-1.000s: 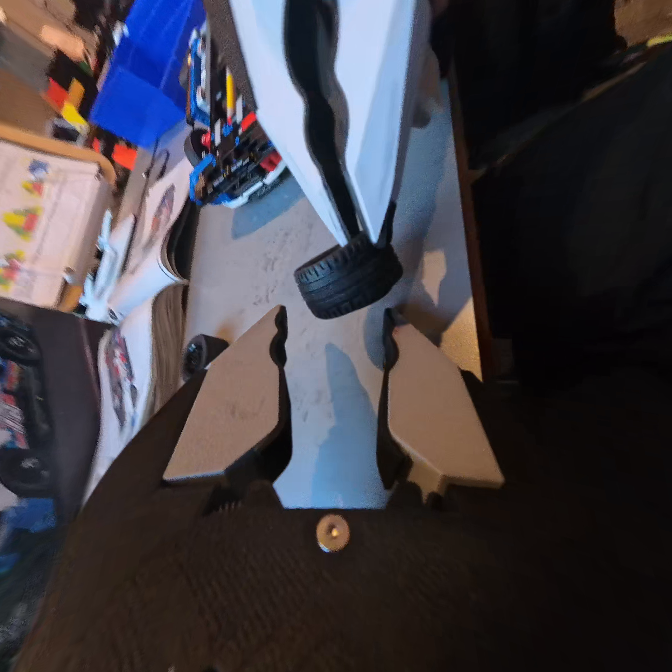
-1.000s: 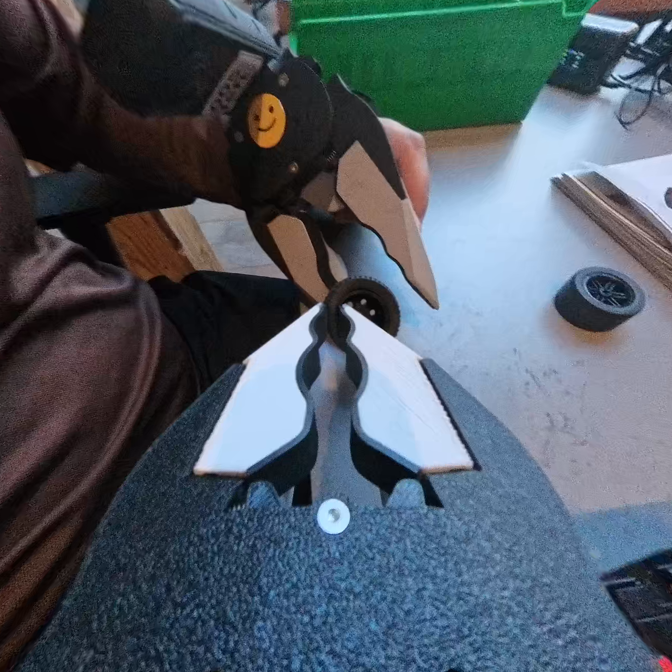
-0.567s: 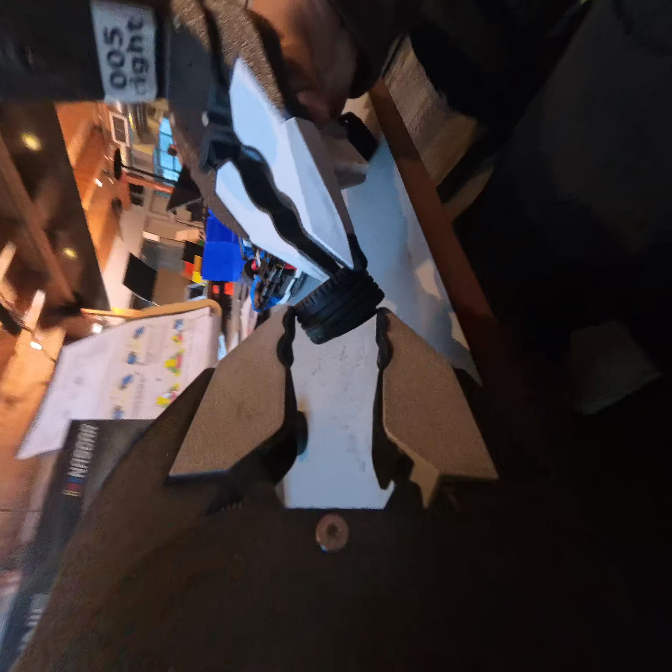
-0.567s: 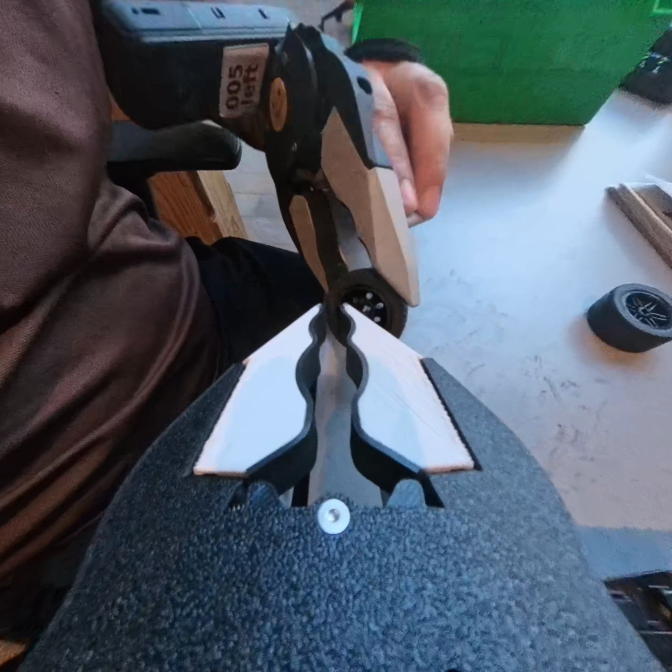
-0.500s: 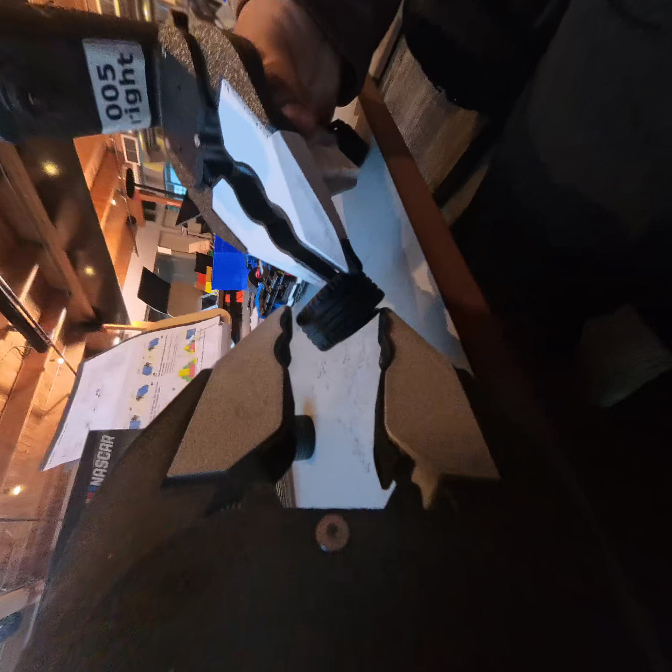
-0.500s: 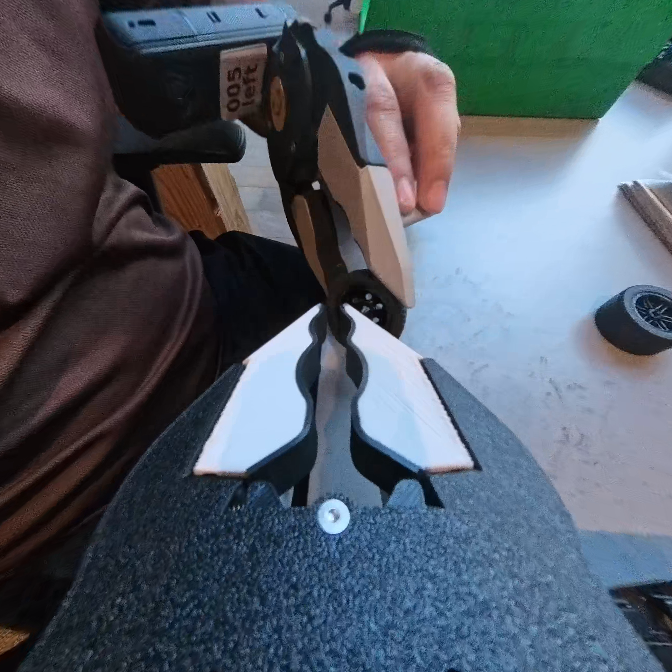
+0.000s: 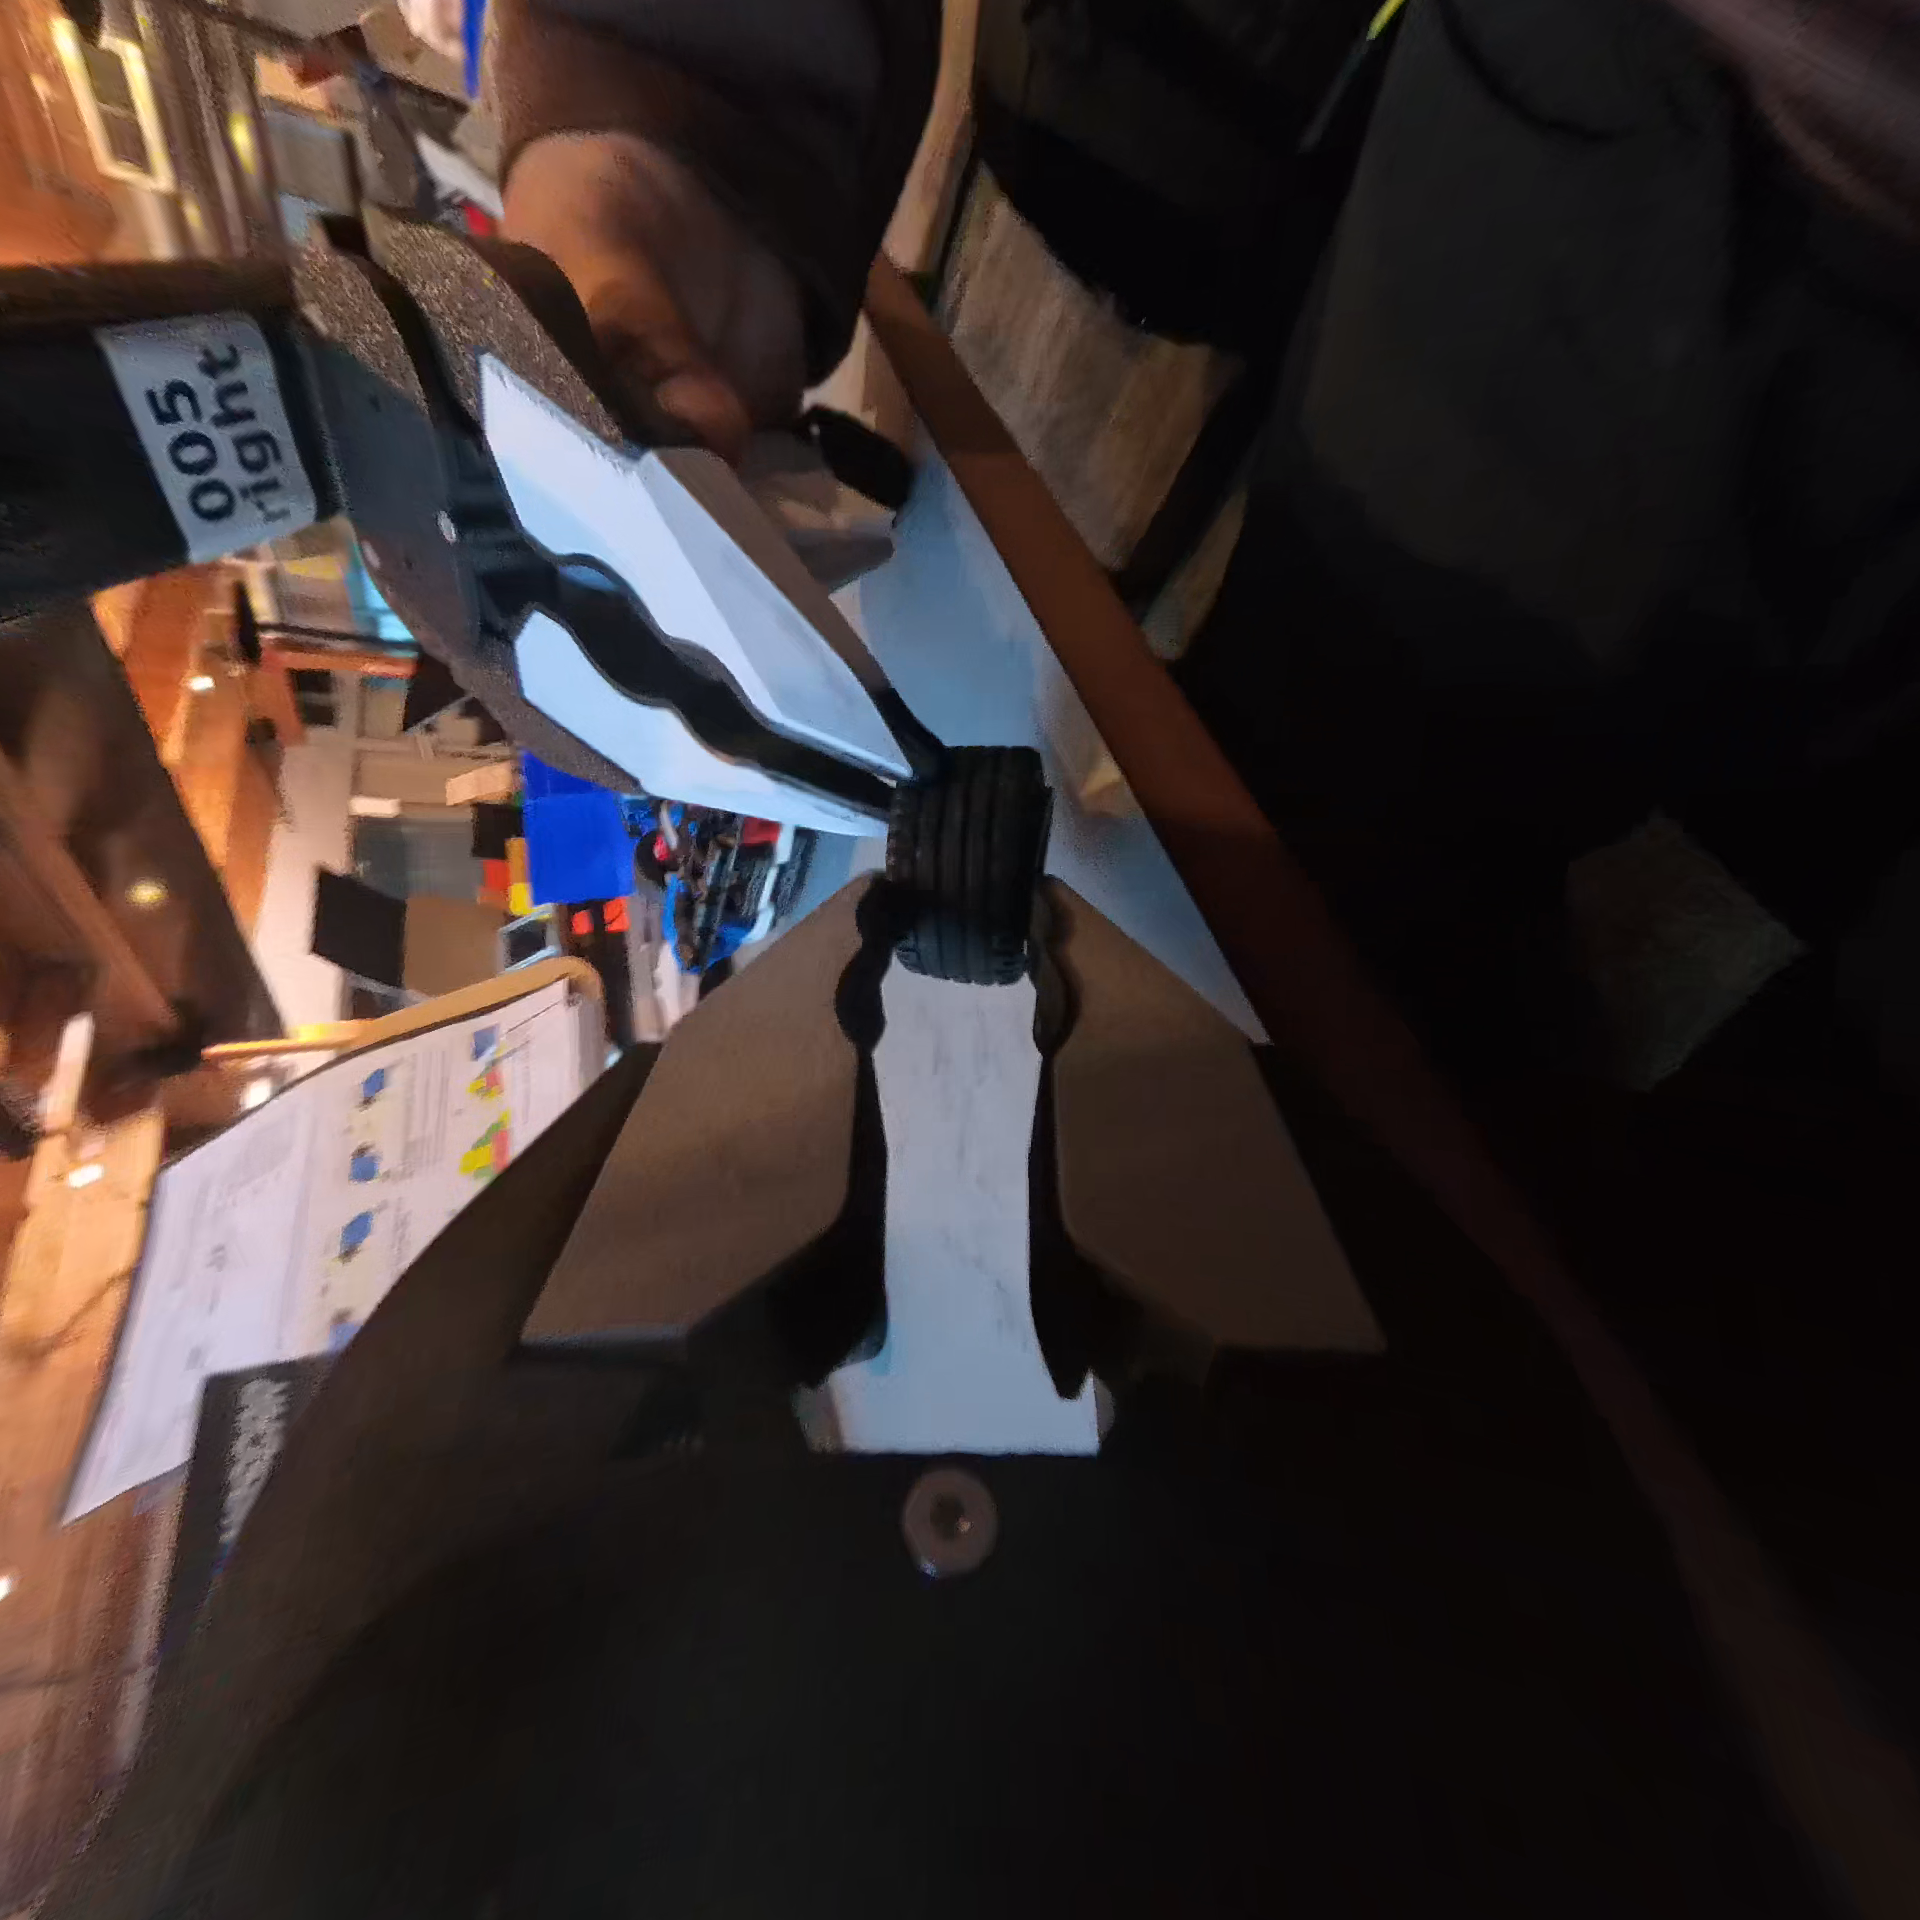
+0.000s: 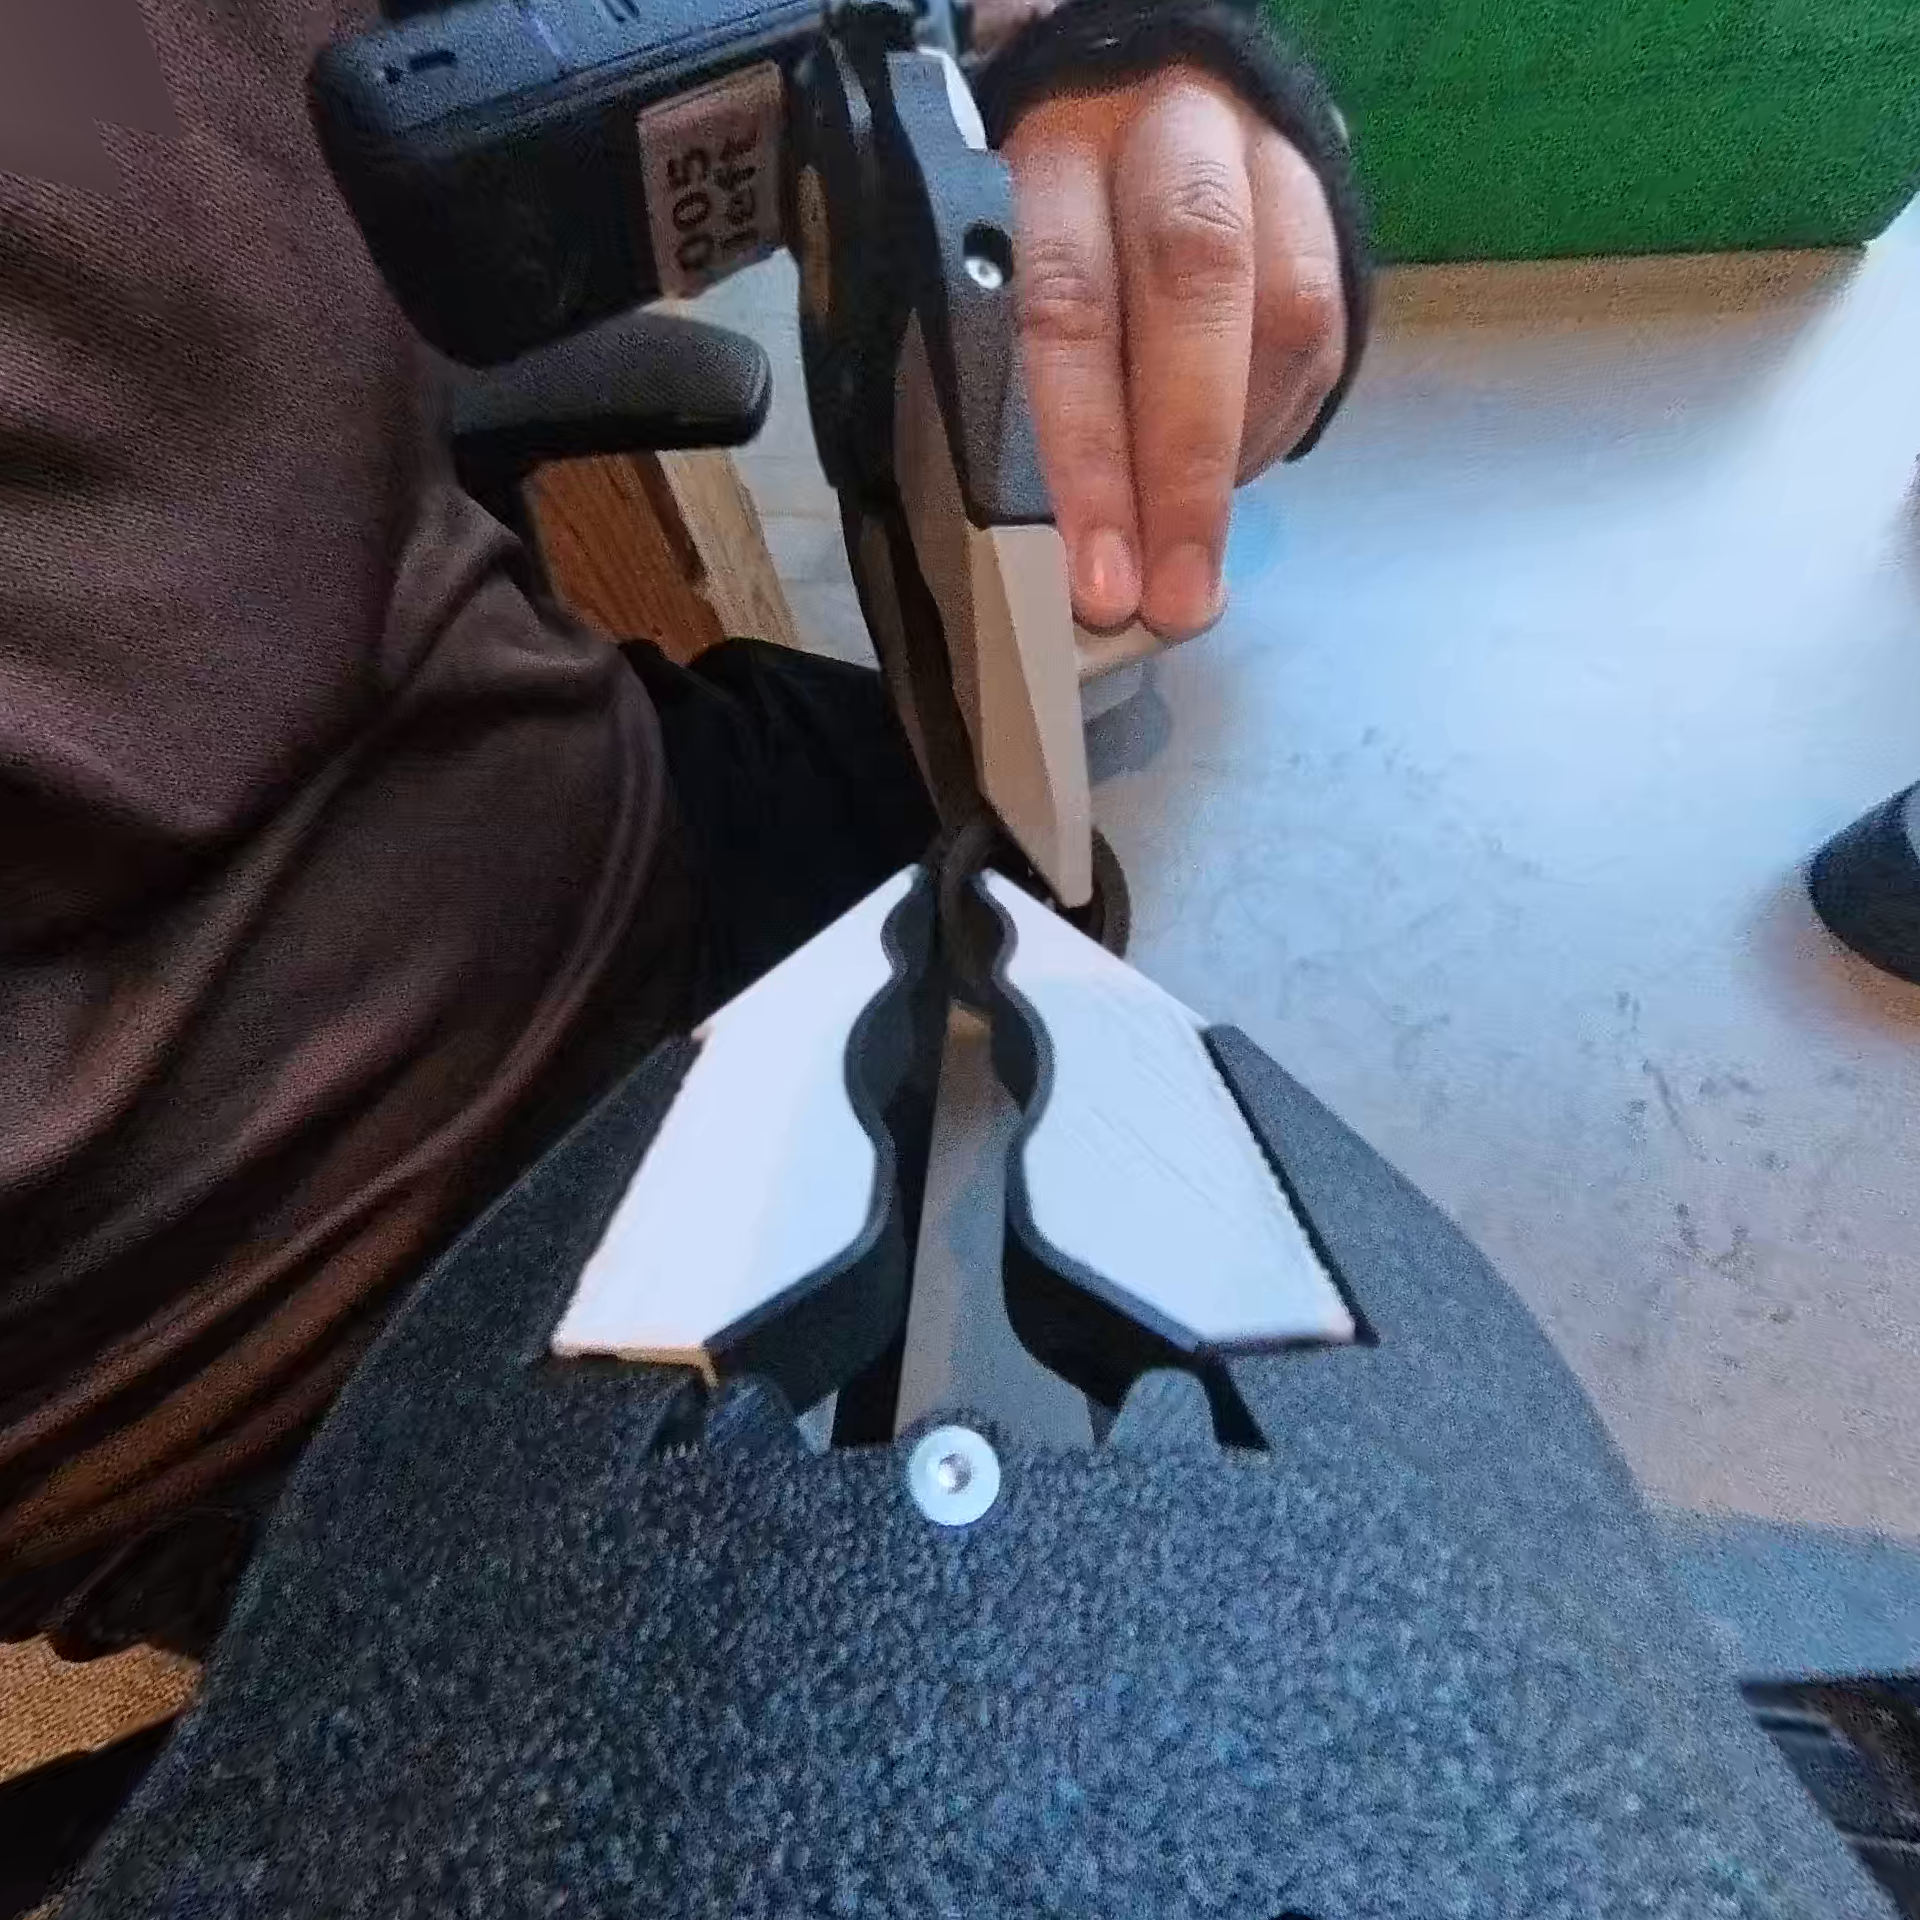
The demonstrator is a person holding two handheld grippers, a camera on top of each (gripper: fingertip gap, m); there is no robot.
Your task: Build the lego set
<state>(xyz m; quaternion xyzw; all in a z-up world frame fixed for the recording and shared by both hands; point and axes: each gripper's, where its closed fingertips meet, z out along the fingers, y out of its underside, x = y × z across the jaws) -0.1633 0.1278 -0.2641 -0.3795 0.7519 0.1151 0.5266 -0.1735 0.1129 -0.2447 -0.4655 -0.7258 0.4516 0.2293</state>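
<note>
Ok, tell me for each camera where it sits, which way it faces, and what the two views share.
Left wrist view: on the left gripper, looking along its tan fingers across the pale table, tilted sideways; its tips flank the black tyre, while the right gripper and the hand gripping it enter from the upper left.
Right wrist view: on the right gripper, facing the person's brown-sleeved torso; the left gripper descends from above, held by a hand.
Shared: both grippers, the tyre, the table.
</note>
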